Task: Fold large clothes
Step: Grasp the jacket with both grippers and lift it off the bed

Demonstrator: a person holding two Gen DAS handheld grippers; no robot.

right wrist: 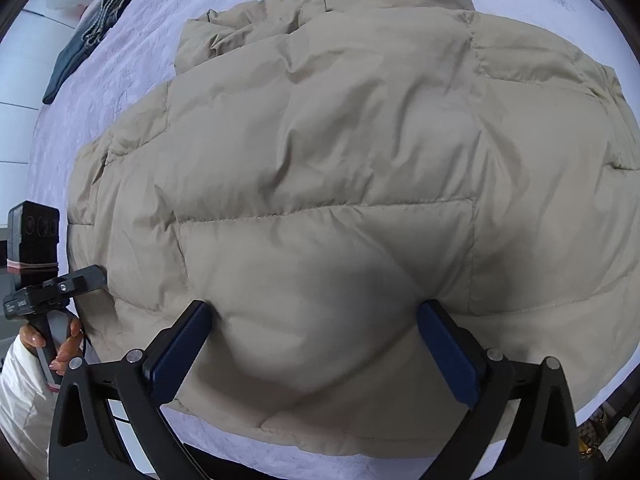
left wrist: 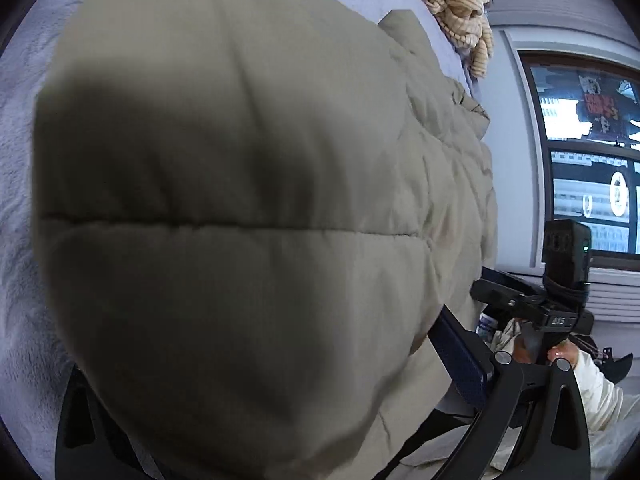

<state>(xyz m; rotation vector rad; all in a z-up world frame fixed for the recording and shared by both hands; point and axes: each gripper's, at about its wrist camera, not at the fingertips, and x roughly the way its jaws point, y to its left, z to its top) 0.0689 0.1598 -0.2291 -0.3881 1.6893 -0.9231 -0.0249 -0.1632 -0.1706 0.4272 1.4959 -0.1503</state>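
Puffy jacket [right wrist: 340, 184] lying spread across bed [right wrist: 132, 60], hem nearest

Right gripper [right wrist: 316, 352] straddling the hem, jaws wide, not pinching; left gripper [left wrist: 256, 368] buried in padding, jaws unreadable. Likely handling light, squashy, slippery; pinching at quilted seams probably holding best

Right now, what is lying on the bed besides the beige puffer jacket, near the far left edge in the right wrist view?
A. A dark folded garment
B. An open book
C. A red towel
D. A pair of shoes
A. A dark folded garment lies on the pale bedcover up and left of the beige puffer jacket, apart from it.
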